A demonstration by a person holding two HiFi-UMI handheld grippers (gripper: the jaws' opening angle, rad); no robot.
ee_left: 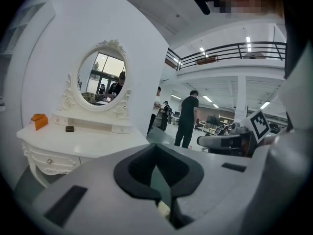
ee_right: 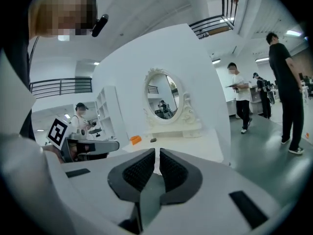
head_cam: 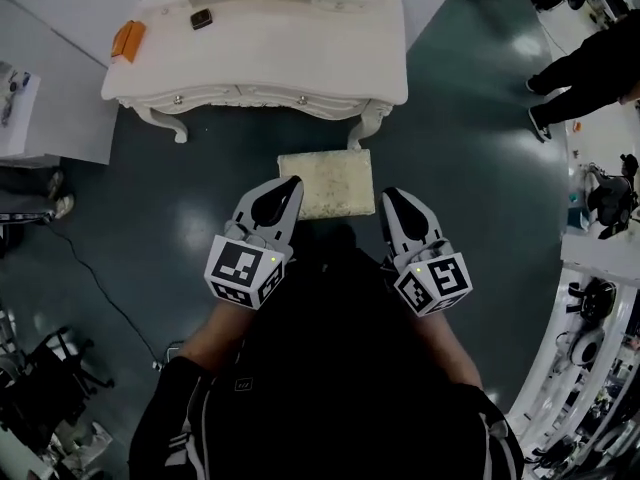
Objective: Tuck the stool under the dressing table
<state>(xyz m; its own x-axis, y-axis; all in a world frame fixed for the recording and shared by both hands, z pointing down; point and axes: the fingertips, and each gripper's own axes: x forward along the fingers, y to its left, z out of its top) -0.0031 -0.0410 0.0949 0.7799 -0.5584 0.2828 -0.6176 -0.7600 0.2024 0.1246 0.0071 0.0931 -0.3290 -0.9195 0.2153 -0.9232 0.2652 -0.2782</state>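
– Two grippers, and both pinched shut on nothing. Are we reading that right?
– We are. The left gripper (head_cam: 290, 186) has its pads together and empty. The right gripper (head_cam: 390, 198) shows only a hairline slit, with nothing in it either.
– Where does the stool (head_cam: 326, 183) lie from us?
– It lies at 12 o'clock, between our two tips and not yet tucked in. Its long axis runs 9 to 3, parallel to the front edge of the table (head_cam: 280, 48). Our left tip sits at its near 9 o'clock corner and our right tip just beside its 3 o'clock edge. We cannot tell whether either one touches.
– Which hand is nearer?
– We judge the left a shade nearer, since it overlaps the cushion corner in the head view.
– Is a straight push to 12 enough?
– Probably not. The stool's far edge sits close to the table's right leg (head_cam: 366, 126), and the open knee space lies toward 11. We think it has to shift toward 9 first.
– What about the floor (head_cam: 470, 168)?
– It is dark, glossy and level, so the stool should slide. A cable (head_cam: 95, 278) lies well off at 8, and a person (head_cam: 590, 73) stands well apart at 2.
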